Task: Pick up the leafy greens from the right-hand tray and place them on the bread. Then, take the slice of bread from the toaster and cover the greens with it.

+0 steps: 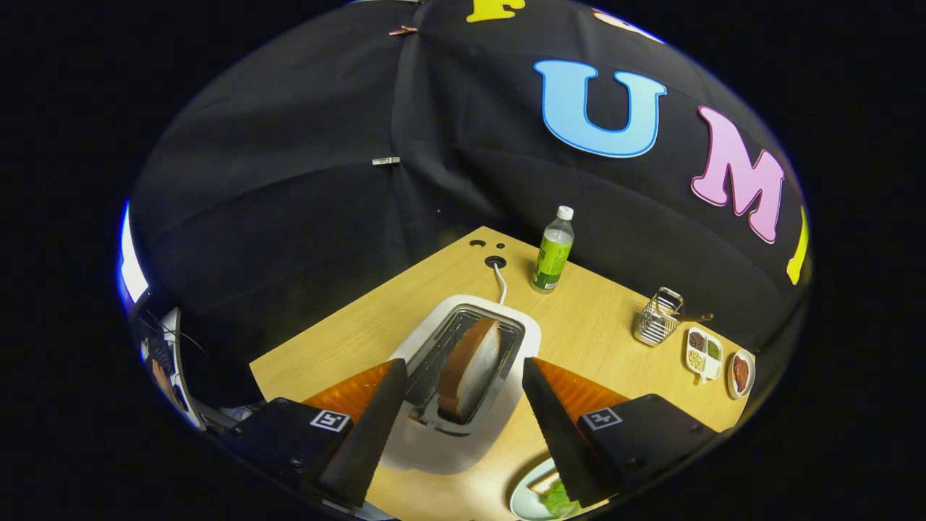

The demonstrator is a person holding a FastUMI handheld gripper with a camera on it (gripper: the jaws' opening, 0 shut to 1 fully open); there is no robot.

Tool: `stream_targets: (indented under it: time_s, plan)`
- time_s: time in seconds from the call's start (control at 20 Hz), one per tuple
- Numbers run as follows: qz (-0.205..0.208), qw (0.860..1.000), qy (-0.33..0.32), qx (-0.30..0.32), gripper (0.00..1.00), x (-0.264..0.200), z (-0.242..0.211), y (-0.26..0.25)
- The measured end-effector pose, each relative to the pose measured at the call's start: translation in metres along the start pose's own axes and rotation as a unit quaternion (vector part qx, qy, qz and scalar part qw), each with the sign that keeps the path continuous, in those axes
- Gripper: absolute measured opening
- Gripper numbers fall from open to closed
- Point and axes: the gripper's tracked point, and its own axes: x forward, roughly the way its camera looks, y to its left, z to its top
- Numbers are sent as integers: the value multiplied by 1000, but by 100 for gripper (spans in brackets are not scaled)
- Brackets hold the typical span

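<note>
You are holding the gripper (463, 376) above the table (600, 325) with its two fingers (376, 420) spread wide apart and gripping nothing; the toaster's slot is lying in the gap between them.

Nearest to you, at the table's near edge and partly under the right finger, a pale plate (524, 499) is carrying the leafy greens (557, 498) on what looks like the lower bread; most of it is hidden by the finger, so I cannot tell how squarely the greens are sitting. Judging from that, the greens step seems done and you are lining up for the toaster.

Just ahead, between the fingers, the white toaster (524, 325) is standing with the slice of bread (474, 369) upright on edge in its metal slot, brown crust towards the left finger, pale face towards the right.

What could go wrong here: the slot is narrow, and if you are coming down off-centre, a fingertip is likely to hit the metal rim instead of sliding beside the slice. Squeezing only the top of the crust could tear the slice or let it slip out. Lifting at a tilt could drag it against the slot and shift the toaster, which is tethered by its white cord (500, 282) running to a hole in the table. Swinging back low could also brush the greens off the plate.

Farther along, a green bottle (553, 253) is standing near the far corner, and towards the right edge a wire holder (657, 318), a divided dish (703, 353) and a small dish (741, 373) are sitting well apart from the toaster.
</note>
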Motion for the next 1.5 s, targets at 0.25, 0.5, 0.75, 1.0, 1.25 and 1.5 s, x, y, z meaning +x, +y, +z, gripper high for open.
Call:
stream_targets:
  time_s: [0.25, 0.5, 0.75, 1.0, 1.25, 1.5]
  plan:
    - [-18, 999, 25, -8, 88, 27, -8, -2]
    - [-28, 999, 38, -3, 53, 35, -14, 1]
    - [-55, 997, 39, 38, 25, 35, -7, -8]
    - [-27, 998, 27, 47, 15, 29, 2, -2]
    - [-13, 999, -2, 50, 12, 7, 20, -5]
    - [-10, 998, -43, 50, 12, -17, 49, -18]
